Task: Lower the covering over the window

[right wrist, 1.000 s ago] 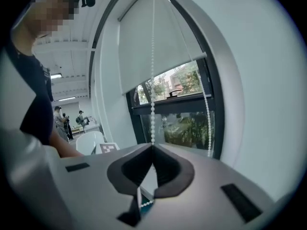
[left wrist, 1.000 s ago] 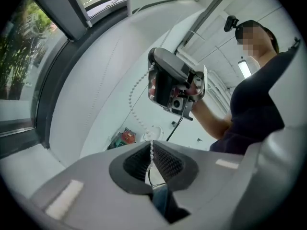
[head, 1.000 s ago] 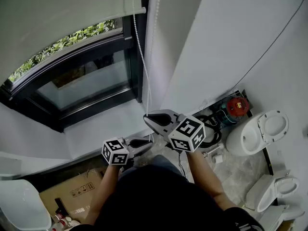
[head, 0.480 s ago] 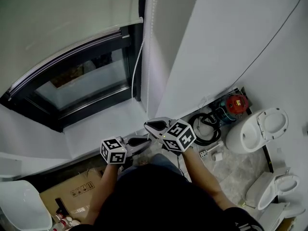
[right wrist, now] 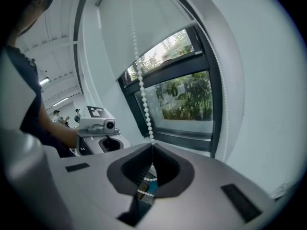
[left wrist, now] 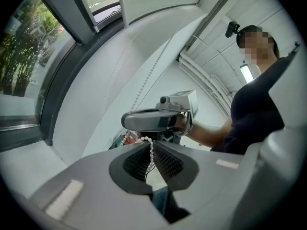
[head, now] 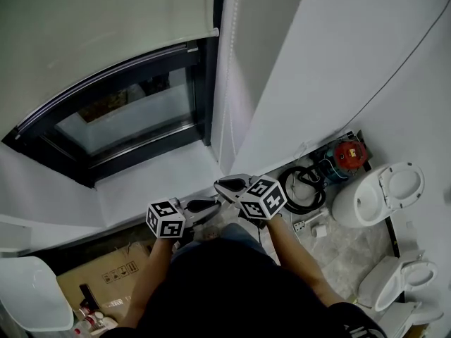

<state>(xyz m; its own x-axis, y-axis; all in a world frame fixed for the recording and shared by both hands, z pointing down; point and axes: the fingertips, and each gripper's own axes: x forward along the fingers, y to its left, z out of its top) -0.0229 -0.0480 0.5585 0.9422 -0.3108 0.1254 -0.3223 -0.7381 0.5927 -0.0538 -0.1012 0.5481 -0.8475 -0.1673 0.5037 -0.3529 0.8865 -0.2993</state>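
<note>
A pale roller blind [head: 106, 27] hangs over the upper part of the dark-framed window [head: 134, 115]. Its white bead chain [head: 226, 90] drops along the white frame to both grippers. My right gripper [head: 222, 186] is shut on the chain, which enters at the jaw tips [right wrist: 152, 150] and shows again behind the pads. Just below and left of it, my left gripper [head: 211, 206] holds the same chain [left wrist: 151, 152] between its ridged pads, the jaws nearly together. In the left gripper view, the right gripper [left wrist: 144, 121] lies crosswise right in front.
A white windowsill [head: 155, 182] lies under the window. Two white toilets [head: 377, 196] [head: 402, 280] stand at the right, with a red device and coiled hose [head: 347, 153] by the wall. A cardboard box [head: 106, 280] and a white bin [head: 32, 294] sit at the lower left.
The blind's bottom edge has come down and now hides the greenery seen a second ago. My right gripper moved down along the chain to just above the left one.
</note>
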